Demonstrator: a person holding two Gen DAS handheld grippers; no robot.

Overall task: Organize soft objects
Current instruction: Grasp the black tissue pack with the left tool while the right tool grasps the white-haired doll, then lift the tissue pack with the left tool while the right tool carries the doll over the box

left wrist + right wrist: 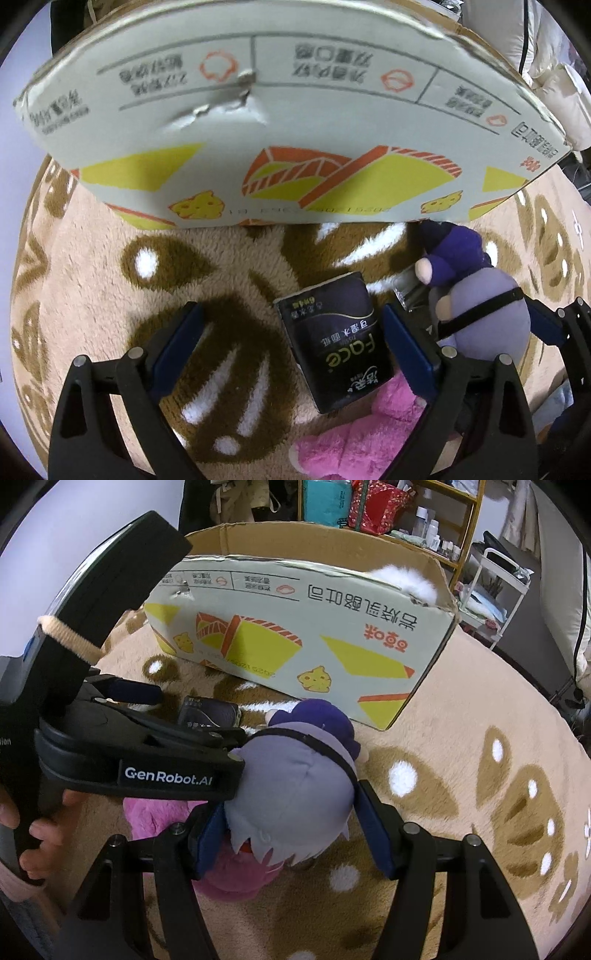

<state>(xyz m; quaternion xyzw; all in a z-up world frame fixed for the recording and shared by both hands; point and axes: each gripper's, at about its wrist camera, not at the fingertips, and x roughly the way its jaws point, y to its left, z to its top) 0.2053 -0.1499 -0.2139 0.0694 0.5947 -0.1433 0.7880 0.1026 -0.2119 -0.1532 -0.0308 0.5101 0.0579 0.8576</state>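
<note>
Left wrist view: three soft things are seen outside the cardboard box (295,110), lying on the patterned rug (110,258). The left claw (291,332) stands wide open, nothing gripped; the dark tissue pack (332,339) lies between its pads, nearer the right one, untouched. The pink plush (362,435) lies just below it.

Right wrist view: something white and fluffy (410,578) already shows inside the box. The right claw (291,834) is closed on the grey-haired doll (295,786), pads pressed on its head. Packing judged early.
</note>
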